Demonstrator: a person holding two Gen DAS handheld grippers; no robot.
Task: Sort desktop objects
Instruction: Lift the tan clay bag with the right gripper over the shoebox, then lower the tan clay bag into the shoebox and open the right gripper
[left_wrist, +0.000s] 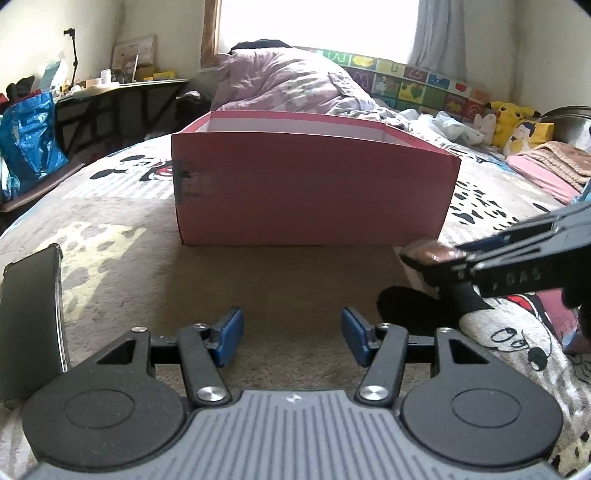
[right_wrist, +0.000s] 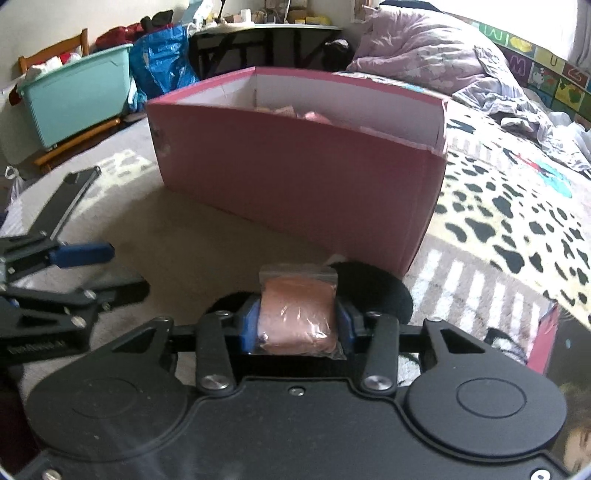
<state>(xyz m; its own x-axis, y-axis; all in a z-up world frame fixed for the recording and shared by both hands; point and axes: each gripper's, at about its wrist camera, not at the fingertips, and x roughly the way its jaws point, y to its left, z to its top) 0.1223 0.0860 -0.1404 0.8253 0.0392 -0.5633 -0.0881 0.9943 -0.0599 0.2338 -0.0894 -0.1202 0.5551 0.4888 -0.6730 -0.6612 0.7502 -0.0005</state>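
A pink cardboard box (left_wrist: 314, 192) stands open on the bed, straight ahead of my left gripper (left_wrist: 291, 336), which is open and empty just above the blanket. My right gripper (right_wrist: 298, 323) is shut on a pink packet in clear plastic (right_wrist: 298, 314), held a little above the blanket short of the box's near right corner (right_wrist: 417, 236). The packet also shows in the left wrist view (left_wrist: 430, 254), at the tip of the right gripper. Pink items lie inside the box (right_wrist: 288, 110). A black phone (left_wrist: 31, 325) lies flat at the left.
A black round object (right_wrist: 373, 291) lies on the blanket under the right gripper. A book or magazine (right_wrist: 554, 369) lies at the right. A heaped duvet (left_wrist: 288, 81) sits behind the box. A teal bin (right_wrist: 77, 96) and blue bag (right_wrist: 162, 62) stand beside the bed.
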